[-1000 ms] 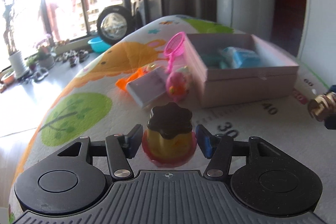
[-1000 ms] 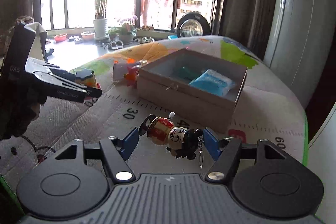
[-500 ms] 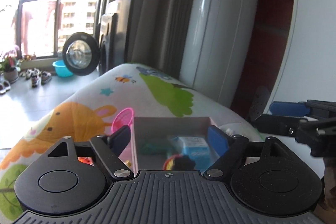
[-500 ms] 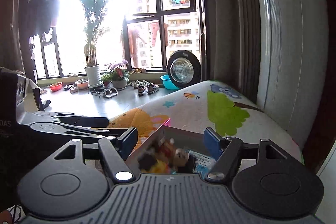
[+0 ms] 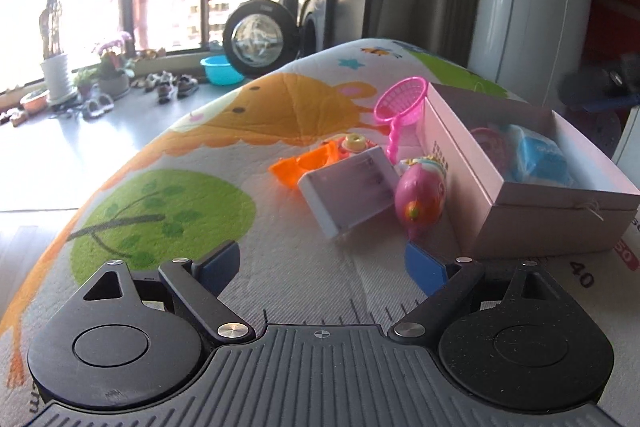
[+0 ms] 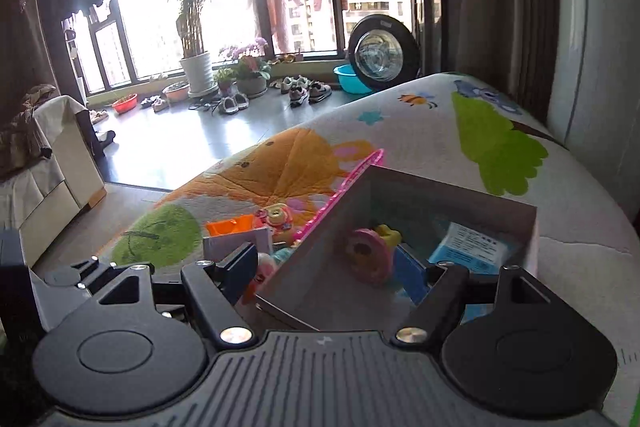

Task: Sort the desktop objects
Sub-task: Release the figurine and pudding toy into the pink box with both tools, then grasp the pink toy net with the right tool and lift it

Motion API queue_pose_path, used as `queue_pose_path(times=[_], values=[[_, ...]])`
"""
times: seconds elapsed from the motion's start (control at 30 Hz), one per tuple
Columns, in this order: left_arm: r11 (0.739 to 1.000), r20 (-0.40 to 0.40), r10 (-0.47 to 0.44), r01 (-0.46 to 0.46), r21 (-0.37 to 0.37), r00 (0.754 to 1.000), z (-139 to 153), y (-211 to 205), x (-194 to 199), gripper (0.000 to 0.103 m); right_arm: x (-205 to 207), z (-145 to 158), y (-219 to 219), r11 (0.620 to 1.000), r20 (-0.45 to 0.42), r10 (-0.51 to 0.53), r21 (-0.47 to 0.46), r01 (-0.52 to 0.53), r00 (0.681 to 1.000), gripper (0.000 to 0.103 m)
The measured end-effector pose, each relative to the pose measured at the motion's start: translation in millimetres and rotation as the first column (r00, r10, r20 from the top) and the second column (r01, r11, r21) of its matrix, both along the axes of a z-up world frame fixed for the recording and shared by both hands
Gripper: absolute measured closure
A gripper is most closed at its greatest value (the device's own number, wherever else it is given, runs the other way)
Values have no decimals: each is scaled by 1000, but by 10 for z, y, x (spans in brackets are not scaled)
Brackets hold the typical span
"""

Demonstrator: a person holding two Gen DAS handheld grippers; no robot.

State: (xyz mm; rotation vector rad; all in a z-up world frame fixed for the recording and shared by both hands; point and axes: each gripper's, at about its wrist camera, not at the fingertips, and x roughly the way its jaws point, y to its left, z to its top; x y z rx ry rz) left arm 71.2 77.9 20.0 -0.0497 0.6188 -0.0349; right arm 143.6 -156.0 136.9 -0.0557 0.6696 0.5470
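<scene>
The counter [image 5: 320, 267] under its cartoon-printed mat [image 5: 168, 211] fills both views, its near edge cut off by the tool bodies. At about two o'clock in the left wrist view sits the open cardboard box [image 5: 552, 223]; its far corner is lost in blur. Inside it lie a blue packet [image 5: 540, 159] and a pink-rimmed toy [image 5: 490, 143], too soft to make out. In the right wrist view that box [image 6: 360, 291] lies dead ahead, partly hidden by the tongs. Against the box's left wall leans a pink egg-shaped toy [image 5: 420, 199], touching a tilted white case [image 5: 352, 191]. At twelve o'clock, behind the case, an orange piece [image 5: 304, 165] and a small pink-and-yellow toy [image 5: 354, 143] are half covered. A pink net scoop [image 5: 400, 105] rests at the box's far left corner.

The left tongs [image 5: 322, 269] stand spread wide over bare mat, gripping nothing. The right tongs [image 6: 328, 267] are opening, nothing pinched, straddling the box's near corner, one finger [image 6: 412, 275] inside it.
</scene>
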Motion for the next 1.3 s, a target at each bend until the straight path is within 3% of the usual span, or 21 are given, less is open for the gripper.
queue_pose_path(times=[0.13, 0.27, 0.33, 0.4, 0.47, 0.57, 0.7, 0.87, 1.0, 1.07, 1.13, 1.2, 1.3], values=[[999, 9, 0, 0, -37, 1000, -73, 49, -49, 9, 615, 64, 485, 999, -87, -45, -18, 44, 995, 28], [995, 5, 11, -11, -101, 1000, -84, 134, -44, 8, 1485, -173, 859, 969, -56, -211, -146, 201, 976, 33], [993, 8, 12, -11, -114, 1000, -83, 150, -51, 8, 1922, -445, 921, 945, -115, -290, -192, 265, 950, 50], [993, 12, 4, -2, -114, 1000, -80, 136, -63, 8, 2158, -678, 959, 934, -186, -325, -216, 284, 927, 83], [994, 20, -6, 8, -111, 1000, -78, 119, -69, 8, 2197, -748, 1026, 928, -166, -330, -239, 287, 929, 95], [993, 21, -12, 14, -118, 1000, -84, 130, -72, 8, 1969, -523, 1030, 956, -95, -265, -156, 249, 959, 97], [992, 18, -4, 6, -124, 1000, -88, 143, -67, 8, 1424, 124, 882, 991, -40, -129, 23, 130, 991, 97], [991, 18, 11, -9, -134, 1000, -82, 169, -73, 8, 414, 553, 402, 985, -21, 62, 162, -58, 998, 97], [995, 50, 7, -2, -102, 999, -39, 119, -112, 10, -376, 348, -37, 984, -66, 133, 131, -123, 989, 97], [996, 58, -29, 34, -88, 998, -5, 36, -90, 11, -581, 119, -208, 990, -122, 118, 98, -107, 985, 97], [995, 54, -66, 70, -67, 996, 31, -80, -46, 15, -747, -102, -333, 998, -98, 56, 6, -55, 994, 92], [995, 51, -89, 92, -42, 995, 60, -195, 26, 23, -867, -273, -436, 998, -35, -2, -56, 0, 999, 72], [993, 32, -118, 119, -27, 993, 68, -331, 195, 28, -982, -419, -609, 999, -19, -33, -17, 33, 999, 54]])
